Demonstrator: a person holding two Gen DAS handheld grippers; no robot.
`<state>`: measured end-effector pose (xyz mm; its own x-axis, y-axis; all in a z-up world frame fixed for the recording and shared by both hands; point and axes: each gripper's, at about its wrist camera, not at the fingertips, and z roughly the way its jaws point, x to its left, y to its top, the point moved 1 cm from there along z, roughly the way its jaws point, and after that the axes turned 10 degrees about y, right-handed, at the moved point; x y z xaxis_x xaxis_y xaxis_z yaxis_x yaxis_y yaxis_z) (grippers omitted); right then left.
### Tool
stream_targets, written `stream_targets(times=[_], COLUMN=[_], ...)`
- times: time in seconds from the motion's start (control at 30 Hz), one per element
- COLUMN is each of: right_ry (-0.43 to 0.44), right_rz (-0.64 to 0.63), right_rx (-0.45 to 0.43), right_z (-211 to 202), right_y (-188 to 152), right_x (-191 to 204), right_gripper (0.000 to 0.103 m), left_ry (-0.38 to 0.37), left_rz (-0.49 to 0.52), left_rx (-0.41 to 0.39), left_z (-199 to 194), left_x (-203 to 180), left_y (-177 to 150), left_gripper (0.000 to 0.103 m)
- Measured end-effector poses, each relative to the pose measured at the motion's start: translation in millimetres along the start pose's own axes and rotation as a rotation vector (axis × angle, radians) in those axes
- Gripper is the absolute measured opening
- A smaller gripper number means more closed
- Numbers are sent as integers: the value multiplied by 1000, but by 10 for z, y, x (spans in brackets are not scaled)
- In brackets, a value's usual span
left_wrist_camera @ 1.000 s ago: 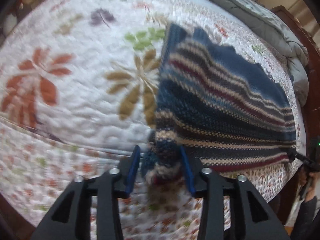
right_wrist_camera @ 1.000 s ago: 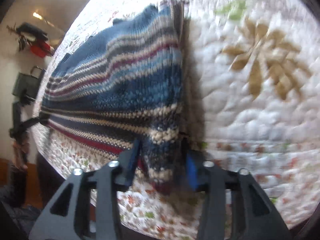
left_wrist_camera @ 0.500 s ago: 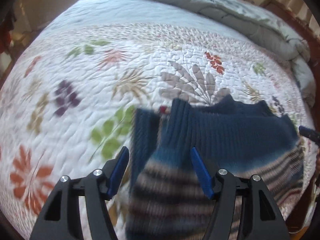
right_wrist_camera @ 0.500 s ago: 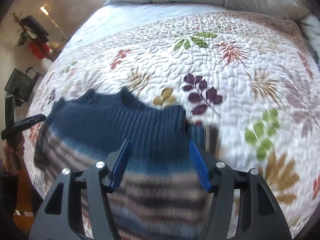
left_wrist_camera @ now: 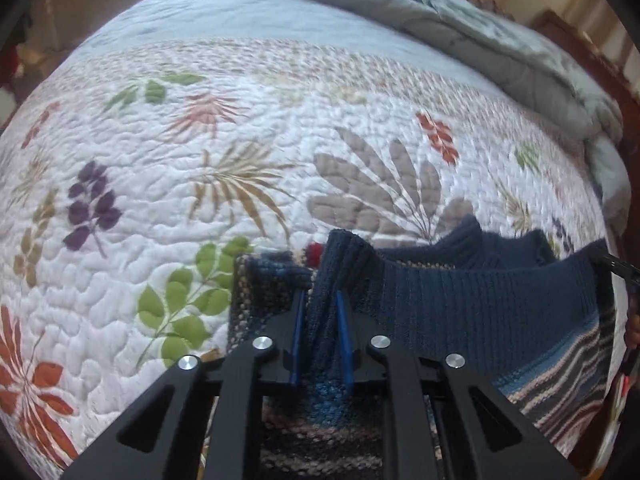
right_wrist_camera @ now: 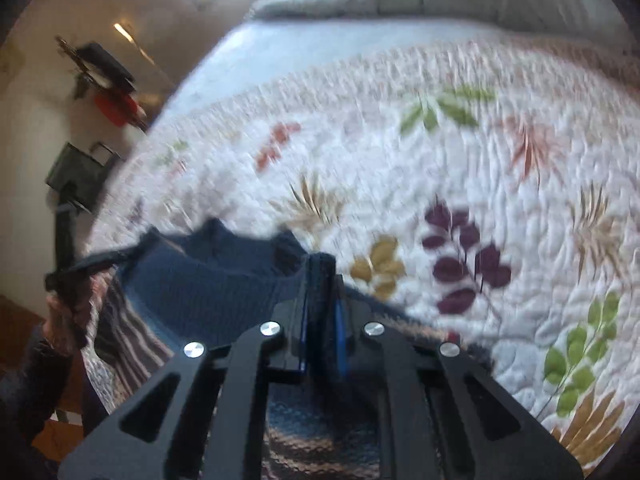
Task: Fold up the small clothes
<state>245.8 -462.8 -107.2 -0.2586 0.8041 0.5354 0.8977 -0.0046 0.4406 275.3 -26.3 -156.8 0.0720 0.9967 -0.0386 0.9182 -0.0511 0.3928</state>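
Sweater, striped knit, lies at the bed's near edge on the quilt; left gripper and right gripper each pinch its navy hem. Fold in hand; next, carry hem across evenly.

Two wrist fisheyes, close above the quilt, angled steeply down, sharing the striped sweater.

We saw that our left gripper had matte black angular arms, blue pads on the fingers, and round silver screws. Our right gripper matched it. A dark sleeve covered our wrist.
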Motion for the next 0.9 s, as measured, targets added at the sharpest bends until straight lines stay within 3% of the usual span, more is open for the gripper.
stream_targets(times=[0.07, 0.17, 0.33, 0.43, 0.53, 0.6, 0.67, 0.9], right_ry=[-53, -141, -121, -166, -171, -176, -179, -224], right_rz=[15, 128, 235, 200, 193, 170, 140, 191], right_rx=[-23, 25, -1, 11, 3, -1, -6, 9], right_z=[-36, 97, 195, 231, 145, 7, -185, -702], right_y=[33, -57, -246, -248, -244, -302, -427, -1189], right_x=[-90, -458, -749, -654, -499, -391, -264, -84], right_gripper=[9, 9, 9, 11, 25, 25, 31, 49], left_ry=[18, 46, 113, 108, 108, 125, 129, 103], left_rz=[-12, -11, 60, 59, 25, 26, 52, 104], left_rx=[-28, -32, -36, -30, -19, -39, -63, -42], left_z=[-16, 81, 230, 200, 53, -91, -295, -629], left_x=[-2, -76, -235, -217, -161, -167, -215, -434], left_y=[3, 49, 69, 73, 58, 2, -109, -609], left_gripper=[15, 14, 15, 17, 32, 55, 67, 68])
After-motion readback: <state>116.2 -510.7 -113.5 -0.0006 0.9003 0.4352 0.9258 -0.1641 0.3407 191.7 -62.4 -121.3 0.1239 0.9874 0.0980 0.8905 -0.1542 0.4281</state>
